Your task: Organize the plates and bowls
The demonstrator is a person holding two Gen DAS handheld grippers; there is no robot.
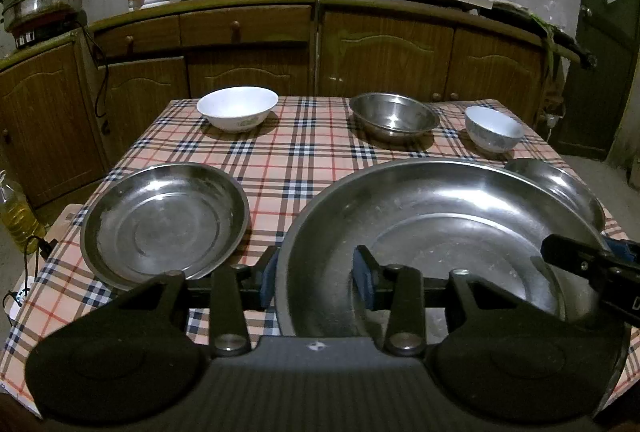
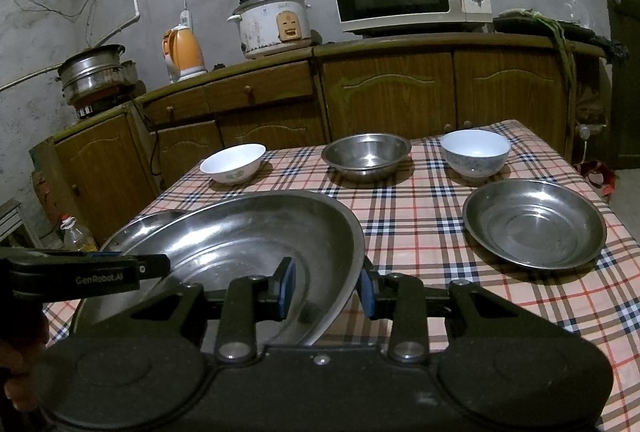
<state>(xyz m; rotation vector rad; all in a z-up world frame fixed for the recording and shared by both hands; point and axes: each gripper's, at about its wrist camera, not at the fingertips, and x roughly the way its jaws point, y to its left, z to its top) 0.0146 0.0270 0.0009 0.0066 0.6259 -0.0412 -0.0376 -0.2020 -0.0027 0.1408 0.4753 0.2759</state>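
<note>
L wrist: left gripper (image 1: 316,278) clamped on near-left rim of big steel plate (image 1: 440,232) – over checked tablecloth (image 1: 296,151), smaller steel plate (image 1: 164,224) just beside.
R wrist: right gripper (image 2: 329,288) pads pinch same plate's (image 2: 248,232) right rim – plate tilted.

We lose the near rim of the big steel basin (image 1: 440,216) behind the left gripper (image 1: 316,276). At three o'clock a steel plate (image 1: 560,183) peeks out, mostly hidden behind that basin. The oil bottle (image 1: 16,216) at nine o'clock is cut off by the edge.
</note>
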